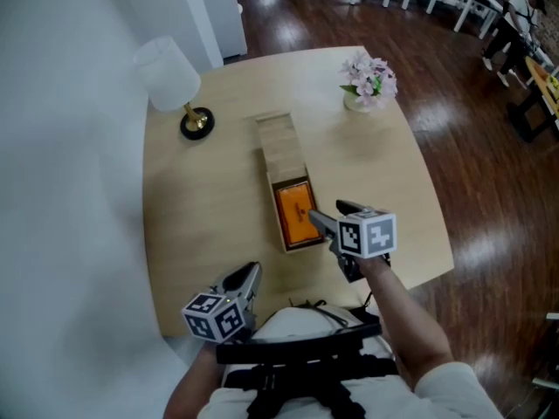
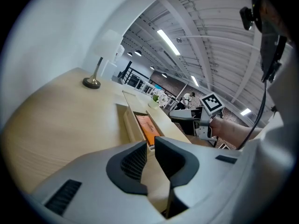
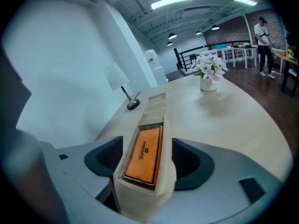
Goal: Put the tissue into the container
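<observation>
- Orange film-wrapped tissue pack [image 3: 145, 156] with dark print on top lies flat inside the long, narrow, pale wooden container [image 3: 140, 197], in its open near end. It fills the width almost wall to wall.
- Handling, my read: the pack is light and soft, so it crushes if squeezed hard, and the glossy wrap is probably slick. There's little side clearance for pads. If it needs reseating, press on the top face or pinch across a short end rather than the long sides.
- The container looks stiff, with thin walls, and likely light enough to skid on the table. The outer side walls near the end are the sane place to hold it.
- A pale wooden sliding lid [image 1: 279, 151] covers the far part, so the opening is only over the pack. The insert step looks done and closing the lid looks outstanding.
- Right gripper [image 3: 147, 148] straddles the container's near end with its jaws wide. The pads sit against both side walls with no gap visible, so it's holding the box, not the pack.
- Left gripper [image 2: 150, 146] hangs low at the table's near edge, well apart from the container. Its jaws are all but closed, with a sliver between the tips and nothing in it.
- The light wood table [image 1: 201, 208] also carries a white-shaded lamp [image 1: 170, 77] and a pot of pink flowers [image 1: 369, 81] at the far side, both clear of the work.
</observation>
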{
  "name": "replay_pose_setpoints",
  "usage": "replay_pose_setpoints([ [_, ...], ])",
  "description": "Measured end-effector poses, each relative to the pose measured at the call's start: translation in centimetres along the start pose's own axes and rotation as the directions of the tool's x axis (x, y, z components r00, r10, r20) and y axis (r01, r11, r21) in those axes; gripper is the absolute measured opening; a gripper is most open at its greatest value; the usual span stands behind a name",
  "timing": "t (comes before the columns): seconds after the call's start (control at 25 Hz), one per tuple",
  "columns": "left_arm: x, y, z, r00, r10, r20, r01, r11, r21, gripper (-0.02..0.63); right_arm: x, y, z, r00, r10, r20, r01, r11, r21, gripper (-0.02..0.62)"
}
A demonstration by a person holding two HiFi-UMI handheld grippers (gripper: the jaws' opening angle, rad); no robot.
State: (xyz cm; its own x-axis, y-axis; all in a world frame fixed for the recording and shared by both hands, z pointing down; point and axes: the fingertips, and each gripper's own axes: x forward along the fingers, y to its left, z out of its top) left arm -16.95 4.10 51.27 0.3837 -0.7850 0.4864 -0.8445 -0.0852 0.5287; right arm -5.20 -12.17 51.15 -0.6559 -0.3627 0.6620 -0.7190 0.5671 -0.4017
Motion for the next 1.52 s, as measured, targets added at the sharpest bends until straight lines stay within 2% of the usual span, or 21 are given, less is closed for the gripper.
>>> replay_pose_setpoints([
  [0.12,0.7,-1.0,0.1,1.0,-0.015,-0.005,0.015,1.0,0.013,0.049,-1.6,-0.7,0.2,1.0,0.01,0.015,-0.01,1.0,-0.001,0.252],
  [0.32,1.8,-2.2,-0.5,0.999,-0.005,-0.036,0.007,0.999,0.034,0.049,-4.3,-2.1,0.2,0.999,-0.006,0.039,0.007,1.0,-0.024,0.205],
  [0.6,2.8,-4.2,-1.4,0.998,-0.011,-0.06,0.014,0.999,0.053,0.021,-7.6,-5.1,0.3,0.997,-0.015,0.079,0.014,1.0,0.019,0.135],
  [0.88,3.7,-6.6,-0.9,0.998,-0.024,-0.055,0.028,0.997,0.078,0.002,-10.9,-9.1,-0.6,0.992,-0.077,0.095,0.074,0.997,0.035,0.089],
  [1.08,4.6,-8.1,-0.7,0.997,-0.029,-0.07,0.035,0.995,0.096,0.0,-12.9,-12.5,-0.6,0.98,-0.15,0.128,0.143,0.988,0.063,0.006],
  [1.52,6.4,-11.2,-0.2,0.995,-0.062,-0.079,0.071,0.991,0.113,0.0,-14.8,-15.3,-0.1,0.975,-0.109,0.192,0.083,0.987,0.141,0.0],
])
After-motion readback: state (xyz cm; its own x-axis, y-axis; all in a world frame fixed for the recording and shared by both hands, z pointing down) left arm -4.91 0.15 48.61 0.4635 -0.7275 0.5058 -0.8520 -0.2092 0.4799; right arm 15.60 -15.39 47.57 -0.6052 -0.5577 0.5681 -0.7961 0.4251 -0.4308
